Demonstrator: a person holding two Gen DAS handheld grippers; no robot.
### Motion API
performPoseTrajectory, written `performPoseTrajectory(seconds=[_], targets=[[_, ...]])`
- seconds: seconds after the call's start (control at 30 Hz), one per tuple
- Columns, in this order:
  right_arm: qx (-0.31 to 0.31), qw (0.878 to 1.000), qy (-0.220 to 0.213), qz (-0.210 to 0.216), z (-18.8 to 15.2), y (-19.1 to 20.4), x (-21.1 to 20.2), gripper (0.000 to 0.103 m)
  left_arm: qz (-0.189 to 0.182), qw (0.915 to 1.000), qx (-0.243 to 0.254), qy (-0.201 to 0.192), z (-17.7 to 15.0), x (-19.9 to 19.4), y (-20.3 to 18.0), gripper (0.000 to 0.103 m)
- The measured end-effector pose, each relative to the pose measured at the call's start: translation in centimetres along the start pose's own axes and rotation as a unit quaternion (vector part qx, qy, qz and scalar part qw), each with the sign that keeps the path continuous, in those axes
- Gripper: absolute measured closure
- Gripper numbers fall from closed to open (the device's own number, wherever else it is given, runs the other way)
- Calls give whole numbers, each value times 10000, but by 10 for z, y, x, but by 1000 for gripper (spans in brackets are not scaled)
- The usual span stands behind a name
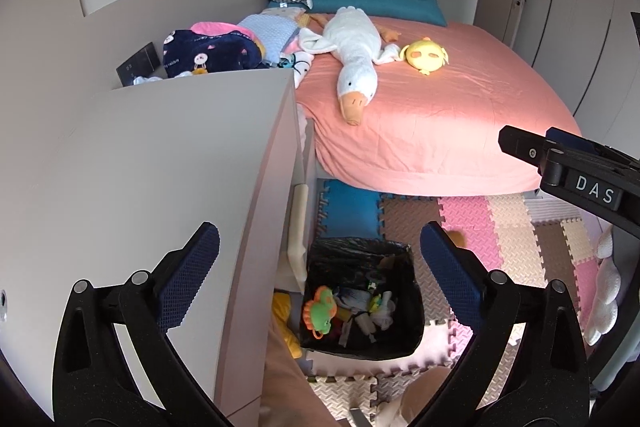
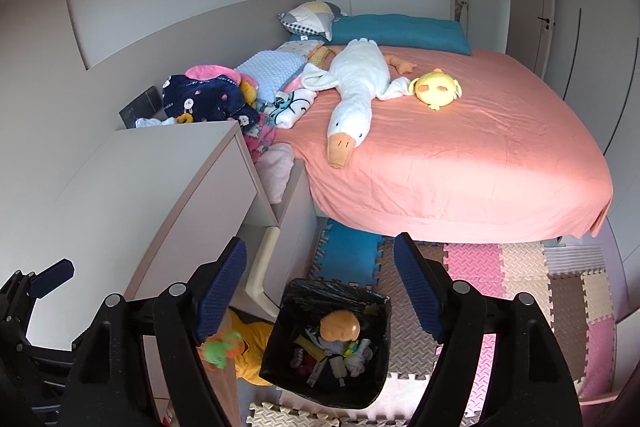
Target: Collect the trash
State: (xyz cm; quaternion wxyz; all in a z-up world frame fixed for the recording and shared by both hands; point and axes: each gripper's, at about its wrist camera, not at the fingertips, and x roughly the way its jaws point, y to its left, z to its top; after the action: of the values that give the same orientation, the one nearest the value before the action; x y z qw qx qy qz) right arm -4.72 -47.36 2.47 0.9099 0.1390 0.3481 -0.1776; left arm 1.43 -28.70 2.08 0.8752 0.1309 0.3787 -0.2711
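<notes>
Black-lined bin [image 2: 372, 391]: one; hand-held grippers: two, both open.

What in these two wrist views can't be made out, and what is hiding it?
- Lower contents of the trash bin: left wrist view, small overlapping scraps in shadow.
- Orange-brown round object above the bin: right wrist view, too blurred to identify.
- Yellow item beside the bin: right wrist view, hidden partly by the cabinet and right tongs.
- Dark box behind the cabinet: label too small.
</notes>
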Motion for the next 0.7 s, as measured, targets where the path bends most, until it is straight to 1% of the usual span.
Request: performPoseTrajectory(seconds=[0.47,0.7], targets=[[-46,10000,39,28,-2,1,0,25,-78,9999,57,-81,-2,-4,-3,6],[-53,10000,58,29,-4,3,1,25,-142,9996,81,-220,-1,-9,-4,6]])
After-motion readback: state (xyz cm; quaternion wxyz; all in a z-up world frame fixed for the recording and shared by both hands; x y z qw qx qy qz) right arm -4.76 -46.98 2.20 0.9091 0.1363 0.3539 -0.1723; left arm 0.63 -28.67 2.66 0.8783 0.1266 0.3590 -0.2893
